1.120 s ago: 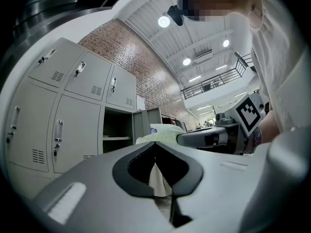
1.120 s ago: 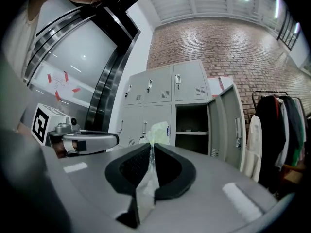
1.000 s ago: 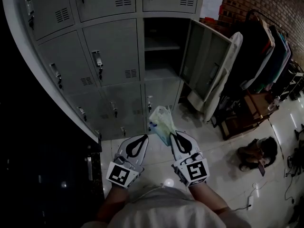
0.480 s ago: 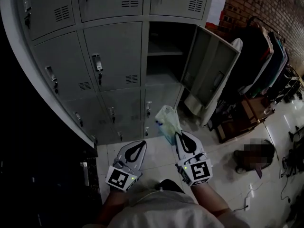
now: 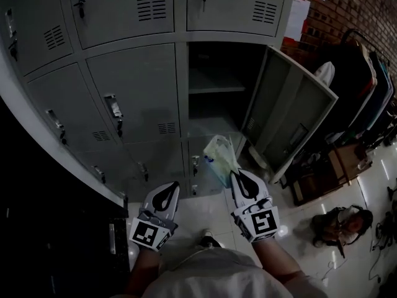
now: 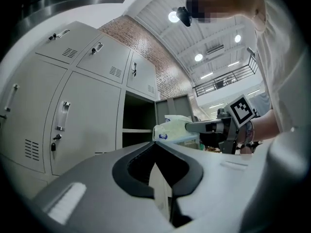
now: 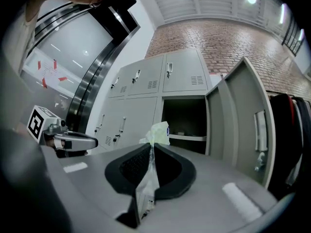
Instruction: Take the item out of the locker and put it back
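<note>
The item is a pale plastic bag [image 5: 220, 160] with a blue label. My right gripper [image 5: 234, 174] is shut on the bag's lower edge, and the bag sticks up past the fingertips. It also shows in the right gripper view, pinched between the jaws [image 7: 156, 132], and in the left gripper view [image 6: 174, 126]. The open locker [image 5: 214, 85] lies straight ahead, its shelf bare and its door [image 5: 291, 120] swung out to the right. My left gripper [image 5: 173, 184] hangs beside the right one, shut and holding nothing [image 6: 154, 143].
Closed grey lockers [image 5: 133, 98] with handles and keys fill the wall left of and above the open one. A clothes rack [image 5: 366, 85] stands at the right, with a backpack [image 5: 338, 222] on the tiled floor. A dark panel [image 5: 49, 228] rises at the left.
Both grippers have moved forward toward the lockers, and the open locker now looks larger and closer. The bag stays held in the right gripper.
</note>
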{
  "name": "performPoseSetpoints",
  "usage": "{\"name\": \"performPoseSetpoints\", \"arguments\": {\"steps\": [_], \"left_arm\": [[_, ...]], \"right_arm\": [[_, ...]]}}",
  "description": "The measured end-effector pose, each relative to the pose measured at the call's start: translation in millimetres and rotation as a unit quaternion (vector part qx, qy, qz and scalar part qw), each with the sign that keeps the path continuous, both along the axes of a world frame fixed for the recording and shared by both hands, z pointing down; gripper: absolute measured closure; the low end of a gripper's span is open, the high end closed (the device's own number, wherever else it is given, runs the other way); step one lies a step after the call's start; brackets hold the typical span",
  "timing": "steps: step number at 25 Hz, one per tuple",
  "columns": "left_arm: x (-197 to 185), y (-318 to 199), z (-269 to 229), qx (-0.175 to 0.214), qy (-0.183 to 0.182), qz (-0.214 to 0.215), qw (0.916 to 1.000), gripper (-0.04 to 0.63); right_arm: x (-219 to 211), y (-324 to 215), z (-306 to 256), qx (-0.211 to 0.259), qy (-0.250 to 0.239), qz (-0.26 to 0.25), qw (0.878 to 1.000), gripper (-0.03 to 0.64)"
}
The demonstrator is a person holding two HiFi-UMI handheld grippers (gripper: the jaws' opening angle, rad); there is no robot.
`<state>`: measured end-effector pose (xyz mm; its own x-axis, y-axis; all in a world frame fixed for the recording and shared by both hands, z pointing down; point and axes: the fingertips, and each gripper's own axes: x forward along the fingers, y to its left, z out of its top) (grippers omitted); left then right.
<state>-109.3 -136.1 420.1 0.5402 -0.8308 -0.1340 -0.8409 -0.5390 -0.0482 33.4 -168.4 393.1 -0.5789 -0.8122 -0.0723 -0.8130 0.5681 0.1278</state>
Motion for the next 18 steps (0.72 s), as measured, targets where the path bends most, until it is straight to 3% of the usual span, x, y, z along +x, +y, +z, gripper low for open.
{"name": "performPoseSetpoints", "arguments": {"steps": [5,10,18], "left_arm": [[9.1,-63.0,-19.8,0.024,-0.010,-0.023,0.9994,0.627],[17.5,-102.6,-21.6,0.023,-0.012,-0.022,0.9994,0.626],[4.2,-141.4,-26.7,0.021,-0.010,-0.019,0.9996,0.626]], "right_arm": [[9.2,-62.6,-10.9,0.011,0.003,-0.021,1.000,0.604],[8.8,-109.8,-24.5,0.026,-0.001,-0.024,0.999,0.604],[-5.5,-184.7,-69.8,0.078,0.001,0.012,0.997,0.603]]}}
